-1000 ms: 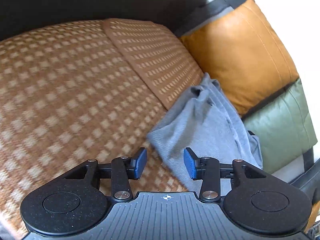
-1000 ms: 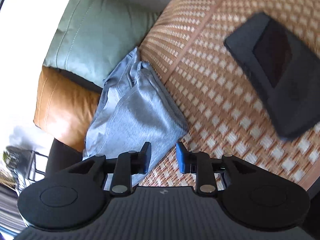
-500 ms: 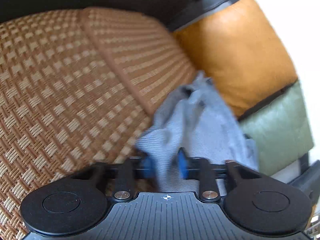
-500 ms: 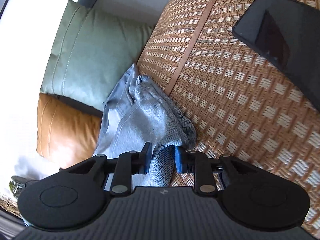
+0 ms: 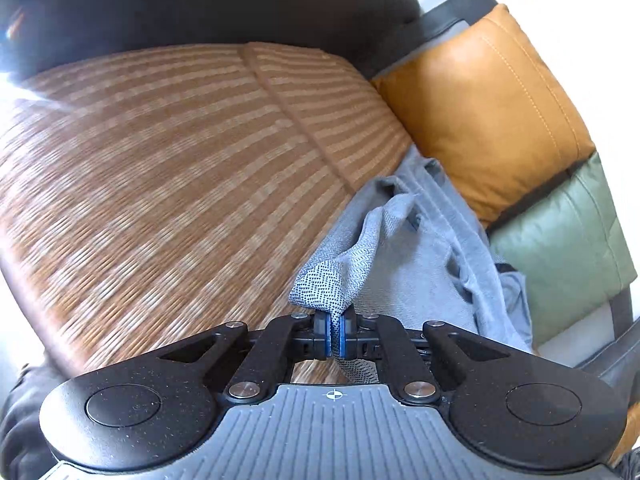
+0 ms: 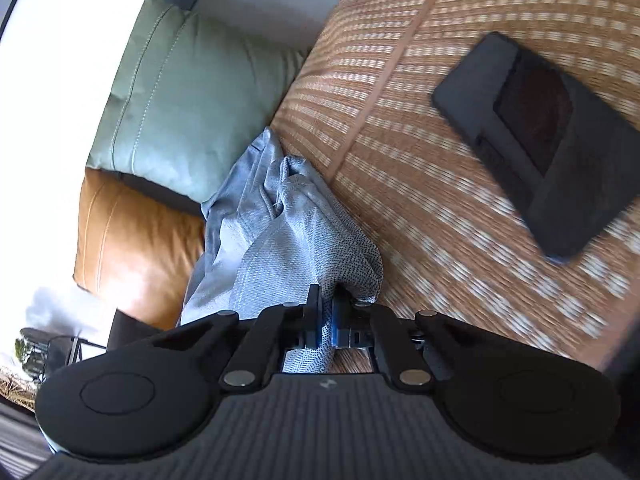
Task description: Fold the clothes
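Both sets of fingers are pinched tight on the grey cloth (image 5: 404,264): left gripper (image 5: 335,330) and right gripper (image 6: 326,320) each grip a near edge, the rest bunched ahead against the cushions (image 5: 488,120). Judged step: lifting it to spread on the mat (image 5: 180,160)

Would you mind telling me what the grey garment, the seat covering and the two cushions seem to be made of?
Grey garment: soft knit or woven fabric, matte, with a visible herringbone texture.
Seat covering: woven rattan or bamboo matting, judging by its checkered strands.
Orange cushion and green cushion: leather or faux leather, smooth with a slight sheen and stitched seams.
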The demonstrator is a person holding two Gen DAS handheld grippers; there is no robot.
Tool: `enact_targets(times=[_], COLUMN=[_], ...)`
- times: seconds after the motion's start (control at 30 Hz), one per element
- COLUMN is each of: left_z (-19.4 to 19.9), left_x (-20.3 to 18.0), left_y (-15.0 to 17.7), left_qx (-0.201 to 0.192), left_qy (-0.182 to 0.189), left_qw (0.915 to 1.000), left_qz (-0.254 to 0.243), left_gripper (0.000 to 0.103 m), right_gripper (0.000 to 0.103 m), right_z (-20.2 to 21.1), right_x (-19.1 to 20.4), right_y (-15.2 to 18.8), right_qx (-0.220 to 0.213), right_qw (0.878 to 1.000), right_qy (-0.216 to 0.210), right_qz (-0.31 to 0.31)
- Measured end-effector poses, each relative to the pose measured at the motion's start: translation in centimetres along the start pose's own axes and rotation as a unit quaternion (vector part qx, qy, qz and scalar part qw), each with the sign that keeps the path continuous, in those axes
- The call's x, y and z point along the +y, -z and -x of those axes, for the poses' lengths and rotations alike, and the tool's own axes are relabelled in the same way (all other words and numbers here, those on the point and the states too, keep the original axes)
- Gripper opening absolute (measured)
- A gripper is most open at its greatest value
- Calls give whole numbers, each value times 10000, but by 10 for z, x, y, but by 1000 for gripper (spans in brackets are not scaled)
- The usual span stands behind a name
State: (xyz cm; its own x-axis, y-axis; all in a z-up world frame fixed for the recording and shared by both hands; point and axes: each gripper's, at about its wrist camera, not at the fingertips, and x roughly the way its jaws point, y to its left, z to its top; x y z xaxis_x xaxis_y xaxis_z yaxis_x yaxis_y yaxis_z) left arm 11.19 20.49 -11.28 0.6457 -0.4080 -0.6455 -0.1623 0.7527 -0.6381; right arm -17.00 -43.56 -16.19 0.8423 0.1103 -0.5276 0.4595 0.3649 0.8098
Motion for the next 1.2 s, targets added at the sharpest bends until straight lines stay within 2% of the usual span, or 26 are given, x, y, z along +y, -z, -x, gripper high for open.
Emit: enact_targets(times=[0.2,0.4,0.43,0.5,0.53,0.6,0.63,0.7,0.77,0.8,0.93,1.03,1.1,1.2], left_z=[28,41,39,42,47,57,62,71,75,75,61,41,17,-33], left_x=[21,33,31,31,27,22,17,2,-17,-26,-62,-93,-120,-169], left_y=[24,32,29,25,22,16,12,4,-6,-12,-41,-64,-79,-101], left_qx=[105,188,203,250,253,208,191,100,-26,-62,-106,-63,26,247], left_qy=[-37,-16,-8,53,46,86,136,184,185,221,398,548,589,567], left_qw=[9999,9998,9997,9996,9996,9993,9989,9975,9950,9940,9894,9849,9798,9676], left_qz=[20,-106,-96,-79,-129,-306,-408,-676,-978,-1074,-1389,-1643,-1912,-2449], left_gripper=[0,0,3,29,32,34,37,43,55,58,58,59,62,67], right_gripper=[4,4,5,10,12,27,28,43,47,48,51,54,55,57], right_z=[27,43,42,40,43,51,55,64,68,68,49,16,-15,-68], right_x=[-33,-43,-43,-37,-30,-16,-8,13,36,50,101,142,172,205], right_y=[10,15,14,12,10,5,2,-6,-15,-22,-44,-56,-63,-71], right_qx=[79,124,142,223,203,126,88,-178,-449,-516,-346,98,494,866], right_qw=[9998,9998,9997,9993,9986,9955,9930,9843,9729,9679,9565,9440,9343,9258], right_qy=[102,150,174,233,326,547,656,914,1058,1054,509,-33,-405,-419], right_qz=[-171,-85,-55,169,357,769,975,1498,2005,2223,2851,3297,3507,3656])
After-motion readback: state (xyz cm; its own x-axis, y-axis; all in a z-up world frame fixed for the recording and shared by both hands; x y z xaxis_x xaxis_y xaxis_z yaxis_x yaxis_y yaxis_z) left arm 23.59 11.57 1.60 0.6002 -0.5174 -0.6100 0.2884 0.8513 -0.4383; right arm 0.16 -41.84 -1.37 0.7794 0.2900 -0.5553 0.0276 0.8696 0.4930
